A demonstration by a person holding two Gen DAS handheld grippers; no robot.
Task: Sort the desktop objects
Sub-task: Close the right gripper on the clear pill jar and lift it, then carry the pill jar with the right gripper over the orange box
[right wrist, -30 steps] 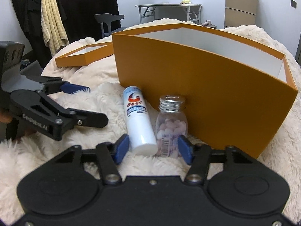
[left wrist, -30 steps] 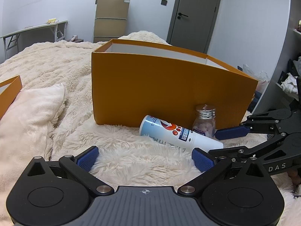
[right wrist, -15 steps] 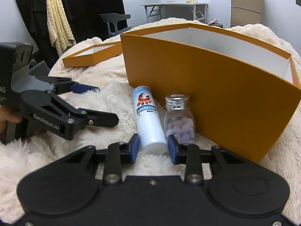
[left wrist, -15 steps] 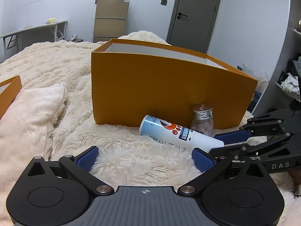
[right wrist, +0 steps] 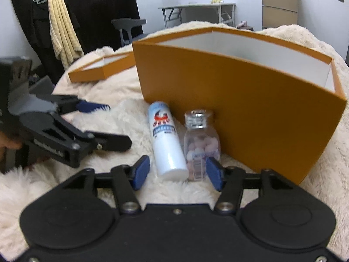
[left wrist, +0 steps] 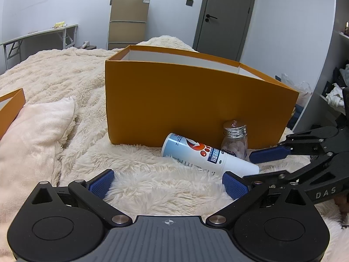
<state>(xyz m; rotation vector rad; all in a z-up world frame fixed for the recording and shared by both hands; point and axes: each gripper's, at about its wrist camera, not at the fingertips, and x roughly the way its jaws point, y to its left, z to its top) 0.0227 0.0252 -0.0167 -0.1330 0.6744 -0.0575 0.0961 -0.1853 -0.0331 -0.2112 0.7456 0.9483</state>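
A white spray bottle (left wrist: 202,155) (right wrist: 165,144) with a red paw print lies on the fluffy blanket against the orange box (left wrist: 185,104) (right wrist: 250,109). Beside it a glass jar (left wrist: 234,139) (right wrist: 200,142) of pale tablets with a silver cap stands upright. My right gripper (right wrist: 177,174) (left wrist: 257,166) is low on the blanket and its jaws are opening. The bottle's near end and the jar both sit between its blue pads, which press on neither. My left gripper (left wrist: 168,183) (right wrist: 109,123) rests open to the left, with only blanket between its fingers.
The orange box stands open-topped, white inside. Its lid (left wrist: 11,107) (right wrist: 102,68) lies upturned at the left, beyond a cream pillow (left wrist: 32,135). A folding table, a beige cabinet and a grey door stand along the far walls.
The right gripper's jaws narrowed around the bottle's end half a second ago, then spread wider, so they now span both bottle and jar. The left gripper, bottle and jar stay put.
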